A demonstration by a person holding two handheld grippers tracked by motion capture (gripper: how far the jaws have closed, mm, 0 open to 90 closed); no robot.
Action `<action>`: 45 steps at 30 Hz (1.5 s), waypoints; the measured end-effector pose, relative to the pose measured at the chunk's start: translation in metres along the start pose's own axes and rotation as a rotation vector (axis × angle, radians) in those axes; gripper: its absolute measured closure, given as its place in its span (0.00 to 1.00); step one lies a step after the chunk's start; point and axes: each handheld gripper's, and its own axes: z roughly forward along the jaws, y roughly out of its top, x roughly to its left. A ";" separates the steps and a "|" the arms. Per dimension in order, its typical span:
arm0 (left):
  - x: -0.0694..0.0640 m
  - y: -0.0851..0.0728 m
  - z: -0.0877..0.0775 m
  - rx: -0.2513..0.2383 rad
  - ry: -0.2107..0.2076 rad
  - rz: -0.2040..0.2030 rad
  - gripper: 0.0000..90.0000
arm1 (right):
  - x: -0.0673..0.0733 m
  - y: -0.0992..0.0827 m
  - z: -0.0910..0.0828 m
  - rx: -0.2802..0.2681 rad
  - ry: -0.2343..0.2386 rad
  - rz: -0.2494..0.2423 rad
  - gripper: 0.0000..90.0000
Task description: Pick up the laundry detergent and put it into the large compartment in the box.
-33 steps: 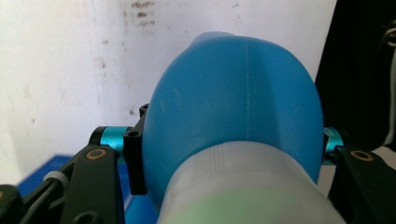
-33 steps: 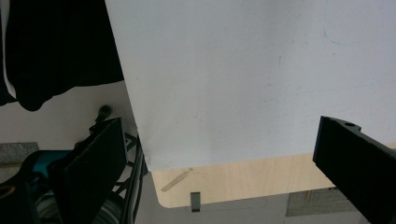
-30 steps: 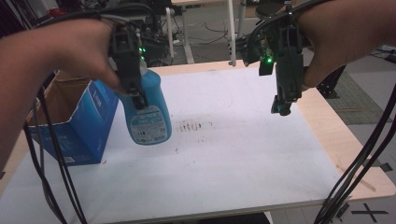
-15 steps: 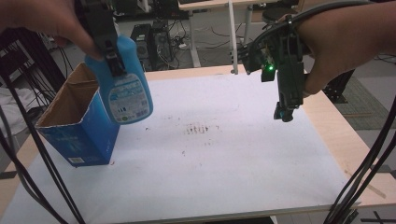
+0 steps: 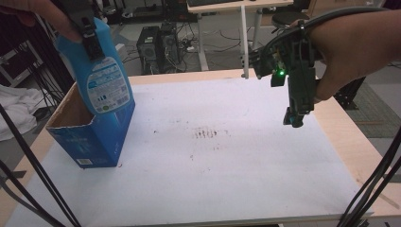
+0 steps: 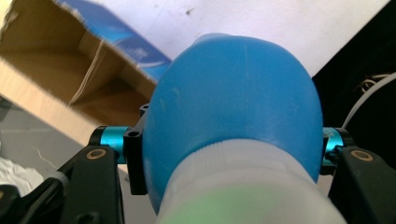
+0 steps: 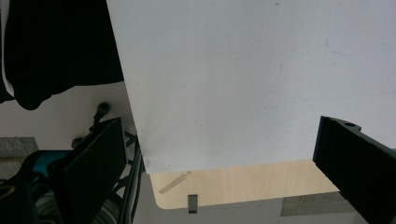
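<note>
Lighting even and fairly dim in the high view — soft shadows only. Blue bottle [image 6: 233, 107] out of focus up close (left gripper view); white board [image 7: 243, 74] bright — no glare.

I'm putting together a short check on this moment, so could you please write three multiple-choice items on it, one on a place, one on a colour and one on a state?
1. Where is the bottle?
A. Lying flat on the white sheet
B. Held above the open box, its base at the opening
C. On the floor

2. What colour is the box?
A. Red
B. Green
C. Blue outside, brown cardboard inside

3. What is the state of the right hand-held gripper?
A. Open, holding nothing
B. Shut on the bottle
C. Shut on the box

Answers:
1 B, the left hand-held gripper clamps its neck over the box.
2 C, as the high view shows.
3 A, its jaws stand apart over the bare sheet.
</note>
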 end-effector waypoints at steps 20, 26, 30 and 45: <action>0.050 -0.036 0.000 0.007 0.014 -0.333 0.43 | -0.001 0.007 0.001 0.002 -0.003 -0.003 0.02; 0.061 -0.043 0.003 -0.004 0.032 -0.441 0.43 | -0.002 0.010 0.001 0.002 -0.001 -0.003 0.02; 0.067 -0.044 0.011 -0.005 0.021 -0.492 0.43 | -0.003 0.013 0.001 0.002 -0.001 -0.009 0.02; 0.083 -0.041 0.053 0.016 0.012 -0.623 0.43 | -0.003 0.013 0.001 -0.004 -0.011 -0.009 0.02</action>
